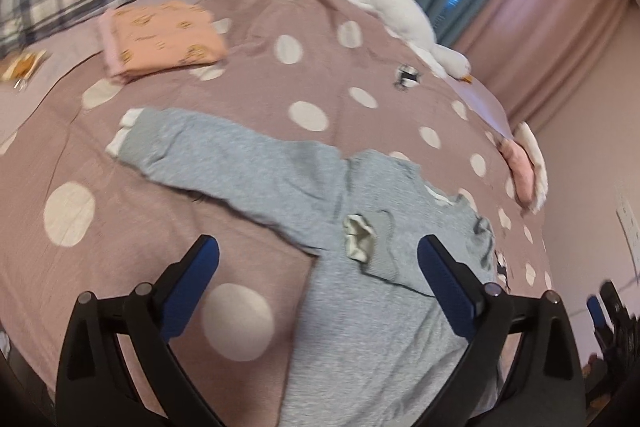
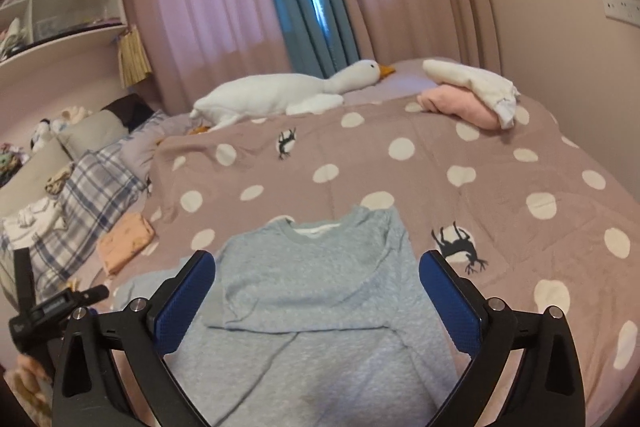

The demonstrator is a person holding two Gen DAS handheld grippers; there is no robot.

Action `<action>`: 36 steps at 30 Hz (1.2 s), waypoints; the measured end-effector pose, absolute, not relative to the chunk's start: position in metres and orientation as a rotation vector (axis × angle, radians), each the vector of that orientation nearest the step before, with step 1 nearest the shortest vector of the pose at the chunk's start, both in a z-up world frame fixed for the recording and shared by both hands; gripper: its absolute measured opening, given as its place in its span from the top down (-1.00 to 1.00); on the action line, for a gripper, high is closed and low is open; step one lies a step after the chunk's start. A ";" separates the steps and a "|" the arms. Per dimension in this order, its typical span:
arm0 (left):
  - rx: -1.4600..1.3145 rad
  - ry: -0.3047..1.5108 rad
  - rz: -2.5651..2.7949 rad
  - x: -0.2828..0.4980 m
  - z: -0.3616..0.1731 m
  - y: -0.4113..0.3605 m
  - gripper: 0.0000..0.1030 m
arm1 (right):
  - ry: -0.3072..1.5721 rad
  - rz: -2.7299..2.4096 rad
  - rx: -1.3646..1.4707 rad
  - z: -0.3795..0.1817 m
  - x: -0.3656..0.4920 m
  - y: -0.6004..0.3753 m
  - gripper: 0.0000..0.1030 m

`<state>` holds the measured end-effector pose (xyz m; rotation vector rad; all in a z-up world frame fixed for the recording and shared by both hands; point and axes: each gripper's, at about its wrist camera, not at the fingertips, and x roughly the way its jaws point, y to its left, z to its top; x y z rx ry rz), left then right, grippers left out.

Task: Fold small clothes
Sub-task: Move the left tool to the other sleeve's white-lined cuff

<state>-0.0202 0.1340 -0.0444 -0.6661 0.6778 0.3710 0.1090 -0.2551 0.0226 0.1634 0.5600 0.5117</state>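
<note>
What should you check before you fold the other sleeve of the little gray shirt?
1. Left gripper open and holding nothing: ok.
2. Right gripper open and holding nothing: ok.
3. One sleeve already folded across the gray sweatshirt: ok, its white cuff lies on the chest.
4. Other sleeve free to pick up: ok, it is stretched out flat on the polka-dot blanket.
5. Nothing lying on that sleeve: ok; the folded orange garment lies apart from it.
6. Bottom hem straight: cannot tell, it is out of view.
</note>
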 end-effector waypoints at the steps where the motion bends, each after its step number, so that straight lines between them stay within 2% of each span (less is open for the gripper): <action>1: -0.679 0.679 0.386 -0.023 -0.047 0.138 -0.94 | 0.559 0.520 0.165 0.022 0.108 -0.255 -0.96; 22: -0.951 0.637 0.651 -0.059 -0.096 0.234 -0.89 | 0.661 0.486 0.159 0.011 0.106 -0.245 -0.96; 31: -1.018 0.625 0.695 -0.058 -0.109 0.266 -0.76 | 0.683 0.423 0.139 0.008 0.110 -0.248 -0.96; 36: -1.085 0.632 0.706 -0.055 -0.128 0.283 -0.51 | 0.692 0.402 0.135 0.005 0.111 -0.250 -0.96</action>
